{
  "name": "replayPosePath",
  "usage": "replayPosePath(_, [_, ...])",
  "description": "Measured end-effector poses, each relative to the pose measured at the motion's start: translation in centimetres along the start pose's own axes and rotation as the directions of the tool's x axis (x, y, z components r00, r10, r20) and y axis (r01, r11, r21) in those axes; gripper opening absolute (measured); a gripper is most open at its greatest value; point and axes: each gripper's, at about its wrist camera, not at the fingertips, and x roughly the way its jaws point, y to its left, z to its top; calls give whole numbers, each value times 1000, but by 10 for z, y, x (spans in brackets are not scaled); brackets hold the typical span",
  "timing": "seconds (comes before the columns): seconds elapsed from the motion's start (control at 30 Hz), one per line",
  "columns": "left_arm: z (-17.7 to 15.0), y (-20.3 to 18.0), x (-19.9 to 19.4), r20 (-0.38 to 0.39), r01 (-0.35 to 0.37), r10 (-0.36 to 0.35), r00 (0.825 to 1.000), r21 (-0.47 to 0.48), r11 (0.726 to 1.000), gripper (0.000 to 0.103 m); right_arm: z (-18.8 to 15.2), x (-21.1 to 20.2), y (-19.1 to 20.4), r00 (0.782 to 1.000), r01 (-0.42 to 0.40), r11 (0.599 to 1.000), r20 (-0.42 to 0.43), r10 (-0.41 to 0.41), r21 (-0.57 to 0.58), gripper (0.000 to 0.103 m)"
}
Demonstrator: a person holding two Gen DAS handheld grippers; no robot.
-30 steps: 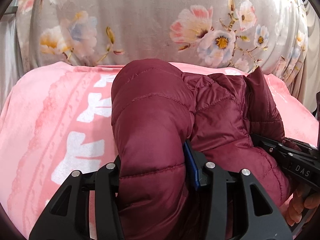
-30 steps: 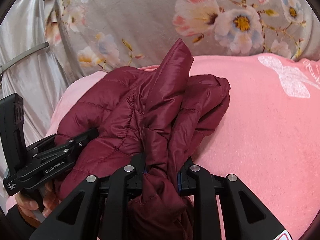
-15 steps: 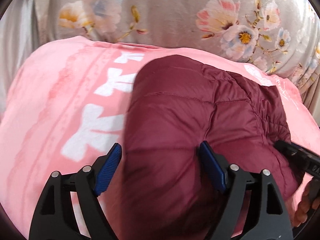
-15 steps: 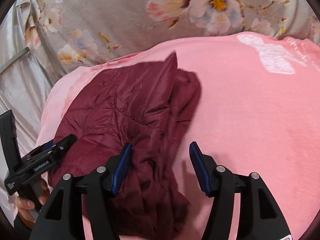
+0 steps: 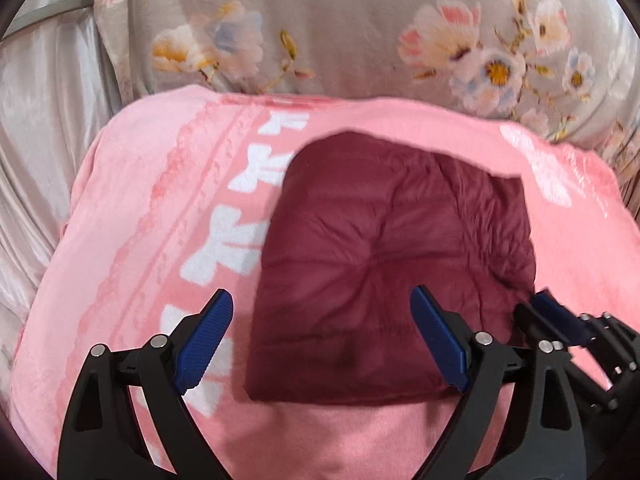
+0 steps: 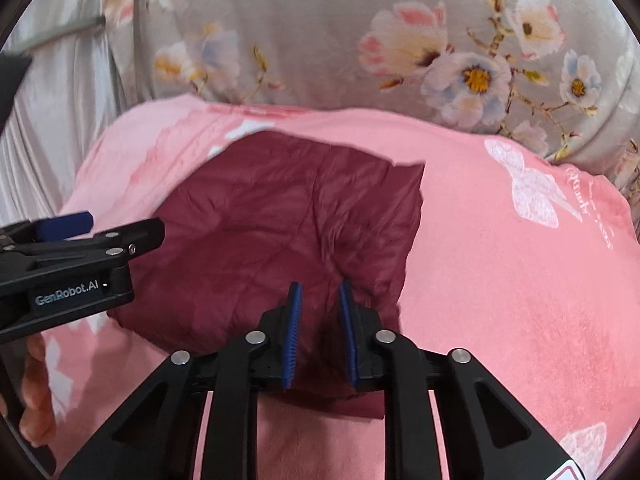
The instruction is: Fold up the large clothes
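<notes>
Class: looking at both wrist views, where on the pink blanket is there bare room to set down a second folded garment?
Bare pink blanket lies right of the maroon jacket, up to the floral fabric. A narrower strip lies left. The near edge is crowded by both hand-held grippers.

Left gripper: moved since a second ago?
Yes. The left gripper has let go and pulled back: the jacket, once bulging between its closed jaws, now lies flat on the pink blanket beyond open, empty jaws that have just been opening.
</notes>
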Motion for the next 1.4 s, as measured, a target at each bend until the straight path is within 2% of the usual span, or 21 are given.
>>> replayPosePath(0.1, [-11, -5, 16, -40, -12, 11, 999, -1, 1000, 88, -10, 11, -6, 999, 31, 999, -20, -31, 11, 6])
replayPosePath(0.27, [-24, -7, 33, -63, -15, 14, 998, -19, 1000, 88, -17, 22, -9, 998, 41, 999, -42, -40, 16, 5])
replayPosePath(0.43, [-30, -13, 37, -49, -49, 50, 998, 3, 999, 92, -24, 33, -6, 997, 59, 998, -45, -59, 1, 5])
replayPosePath(0.67, [-35, -12, 47, -42, -68, 68, 997, 3, 998, 98, -27, 39, -9, 998, 40, 999, -42, -39, 24, 4])
replayPosePath(1.1, [-46, -22, 55, 27, -131, 131, 991, 22, 991, 98, -28, 41, -12, 999, 19, 999, -45, -17, 38, 6])
replayPosePath(1.4, [-48, -23, 55, 40, -144, 143, 989, 23, 989, 98, -27, 42, -14, 999, 2, 999, -47, 0, 46, 6])
